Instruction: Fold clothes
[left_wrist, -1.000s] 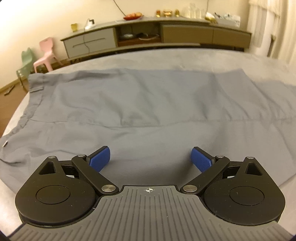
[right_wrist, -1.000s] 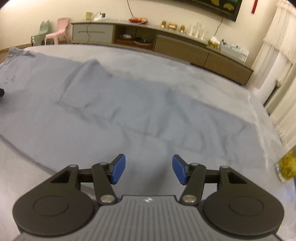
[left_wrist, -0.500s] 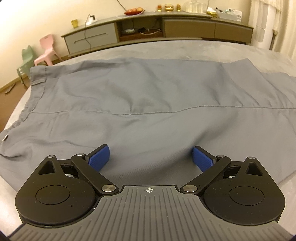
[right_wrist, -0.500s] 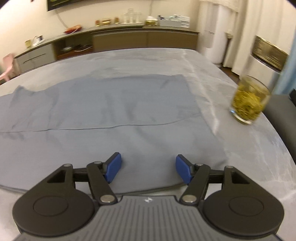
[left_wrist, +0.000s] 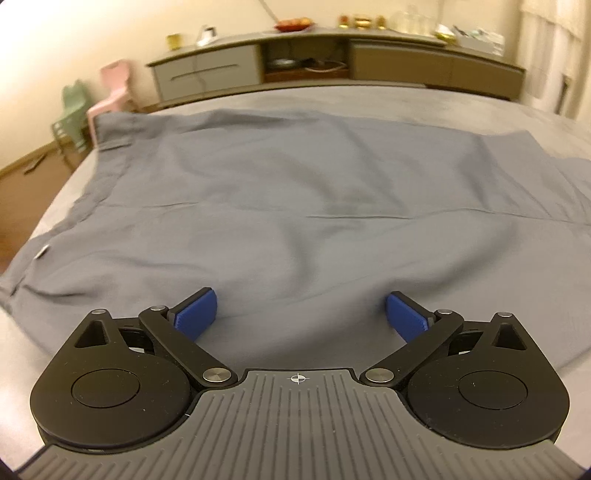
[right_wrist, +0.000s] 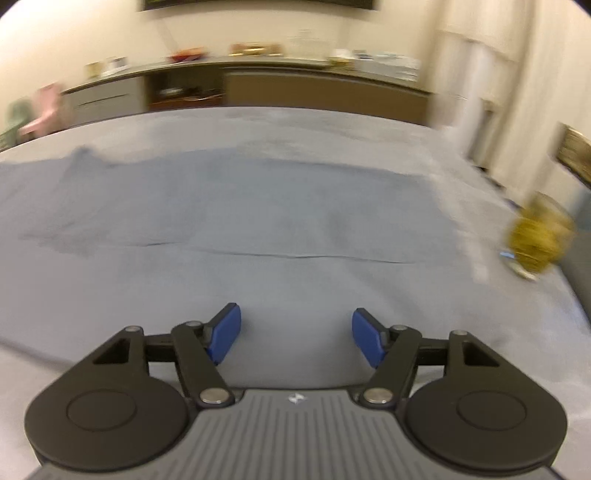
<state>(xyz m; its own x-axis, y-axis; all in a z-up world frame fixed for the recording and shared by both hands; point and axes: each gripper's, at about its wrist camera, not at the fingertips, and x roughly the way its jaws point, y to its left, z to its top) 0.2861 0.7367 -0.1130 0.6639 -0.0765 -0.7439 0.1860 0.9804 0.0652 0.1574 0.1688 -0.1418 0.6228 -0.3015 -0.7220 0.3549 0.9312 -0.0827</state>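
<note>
Grey trousers spread flat on the grey table, long axis running left to right across both frames, waistband at the upper left in the left wrist view, a seam crossing mid-frame. Left gripper spread wide at lower centre over the near edge of the cloth, grasping nothing. Right gripper likewise released, jaws just widened, only flat cloth lying between them. Compared with a second ago, more of the trouser end and table edge at right in the right wrist view, blurred. Glass at right edge, yellowish contents inside, blurred.
</note>
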